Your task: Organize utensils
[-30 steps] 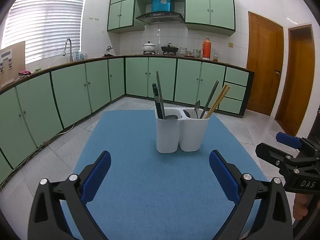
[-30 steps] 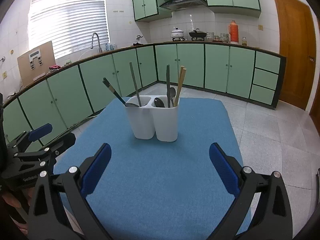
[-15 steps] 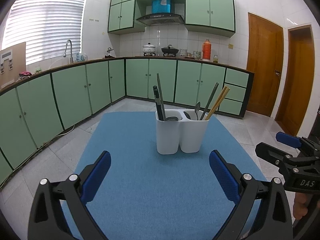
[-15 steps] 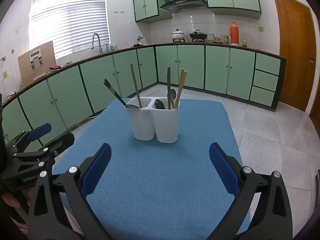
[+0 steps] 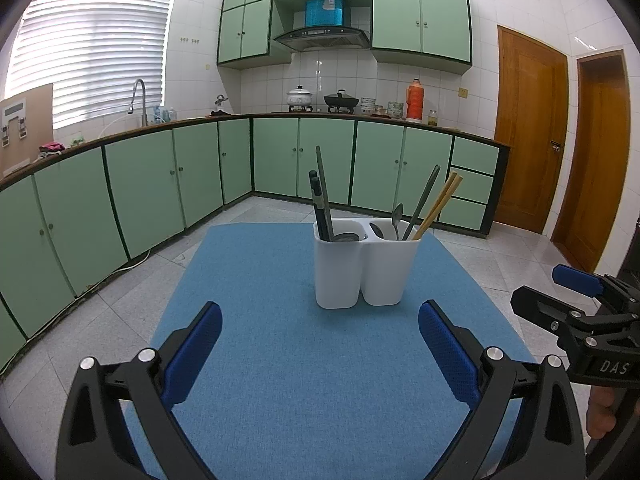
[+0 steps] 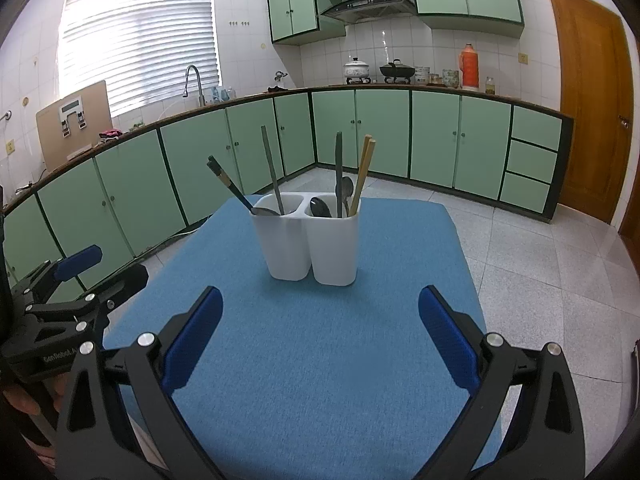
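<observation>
Left wrist view showed the white utensil holder (image 5: 365,266) standing upright on the blue-covered desk (image 5: 280,360), its two compartments side by side. The compartment farther from the right tongs held dark chopsticks (image 5: 318,206) and a long grey handle (image 5: 325,192), with a spoon bowl (image 5: 346,237) lying at the rim. The other compartment held wooden chopsticks (image 5: 438,206), another grey handle (image 5: 422,200) and a spoon (image 5: 397,218). The left tongs (image 5: 320,356) hung in front of the holder, well short of it, their blue pads spread wide apart and gripping nothing. The right tongs (image 6: 320,344), seen from the right wrist view, were likewise spread wide and empty, also facing the holder from well back. Each pair appeared at the edge of the other's view, beside the desk.
</observation>
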Demonstrator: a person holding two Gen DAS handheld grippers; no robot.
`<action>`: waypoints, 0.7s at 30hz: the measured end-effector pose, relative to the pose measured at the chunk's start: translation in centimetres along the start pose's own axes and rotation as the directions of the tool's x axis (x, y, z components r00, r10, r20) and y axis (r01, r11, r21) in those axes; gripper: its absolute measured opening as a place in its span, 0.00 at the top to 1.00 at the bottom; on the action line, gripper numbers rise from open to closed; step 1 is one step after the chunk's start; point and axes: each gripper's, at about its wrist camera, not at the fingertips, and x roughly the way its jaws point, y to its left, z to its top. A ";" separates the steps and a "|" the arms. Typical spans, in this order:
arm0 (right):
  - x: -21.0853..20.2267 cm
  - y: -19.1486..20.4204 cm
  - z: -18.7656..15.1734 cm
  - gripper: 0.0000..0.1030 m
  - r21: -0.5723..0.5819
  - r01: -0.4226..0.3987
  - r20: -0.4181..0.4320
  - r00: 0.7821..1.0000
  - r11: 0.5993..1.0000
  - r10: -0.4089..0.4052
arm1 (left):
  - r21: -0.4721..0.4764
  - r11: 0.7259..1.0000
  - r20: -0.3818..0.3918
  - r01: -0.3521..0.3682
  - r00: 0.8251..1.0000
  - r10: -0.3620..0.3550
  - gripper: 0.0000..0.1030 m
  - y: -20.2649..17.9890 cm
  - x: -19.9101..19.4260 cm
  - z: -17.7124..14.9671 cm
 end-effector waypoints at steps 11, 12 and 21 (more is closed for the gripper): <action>0.1 -0.2 -0.1 0.07 -0.002 -0.001 0.002 1.000 1.000 0.001 | -0.002 1.000 0.001 -0.002 1.000 0.002 0.06 0.2 0.2 0.0; 0.2 -0.2 -0.1 0.07 -0.003 -0.002 0.002 1.000 1.000 0.002 | -0.002 1.000 0.001 -0.003 1.000 0.003 0.06 0.2 0.2 -0.1; 0.1 -0.2 -0.1 0.07 -0.002 -0.001 0.001 1.000 1.000 0.001 | -0.001 1.000 0.001 -0.002 1.000 0.002 0.06 0.3 0.3 0.0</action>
